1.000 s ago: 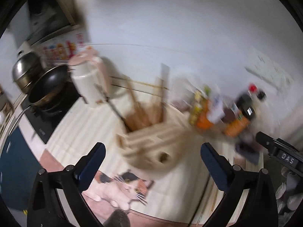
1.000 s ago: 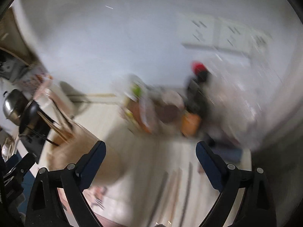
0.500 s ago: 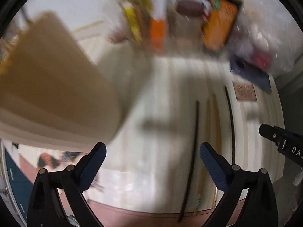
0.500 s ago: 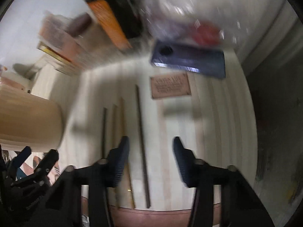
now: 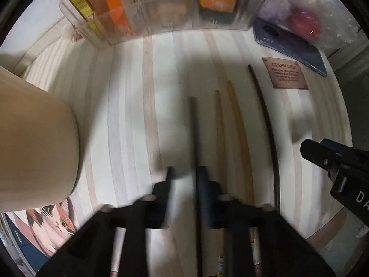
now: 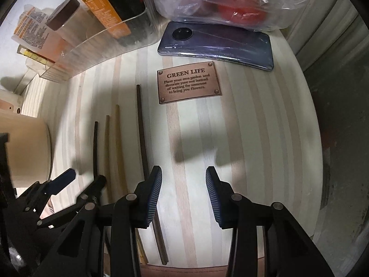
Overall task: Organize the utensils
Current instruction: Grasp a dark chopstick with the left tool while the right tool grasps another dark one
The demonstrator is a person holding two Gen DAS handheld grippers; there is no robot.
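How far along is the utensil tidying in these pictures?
Done: nothing visible; four sticks lie on the table. In hand: the left gripper has just been closing its jaws around the leftmost dark chopstick, not clearly pinched; the right gripper hangs open beside the long dark chopstick. Left: moving these and the pale pair, presumably into the beige holder.

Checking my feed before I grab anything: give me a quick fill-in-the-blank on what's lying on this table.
____ chopsticks lie side by side on the striped table.
The middle two are light wood; the outer two are ____.
The plaque reads GREEN ____.
Beyond the plaque lies a ____, camera side up.
Missing: four; dark; LIFE; phone.
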